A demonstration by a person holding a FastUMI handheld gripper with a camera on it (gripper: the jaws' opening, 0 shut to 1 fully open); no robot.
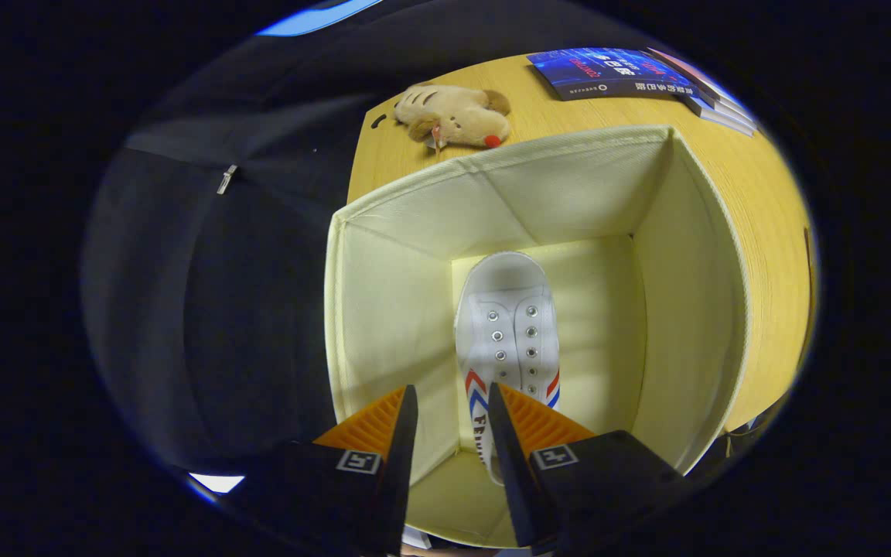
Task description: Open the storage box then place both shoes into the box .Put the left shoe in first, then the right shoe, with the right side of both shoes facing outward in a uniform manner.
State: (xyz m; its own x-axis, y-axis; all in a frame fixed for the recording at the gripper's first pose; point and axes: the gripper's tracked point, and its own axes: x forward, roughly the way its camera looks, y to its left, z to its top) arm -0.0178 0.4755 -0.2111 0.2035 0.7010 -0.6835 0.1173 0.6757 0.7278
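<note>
One shoe [509,340] lies in the box [407,309] — tongs [452,402] poised above, parted.

Place: a recording booth is posing as a home corner
Signs: black cloth wall [206,309] is enclosing a wooden table [762,201]; plush toy [453,114] and booklets [623,73] are lying on it

White canvas sneaker [509,333] lies in open cream fabric storage box [384,309] on wooden table [770,209]. Tan plush toy [453,114] and stacked blue booklets [616,73] beyond box. Gripper [452,406] fingers parted above shoe's heel end.
</note>
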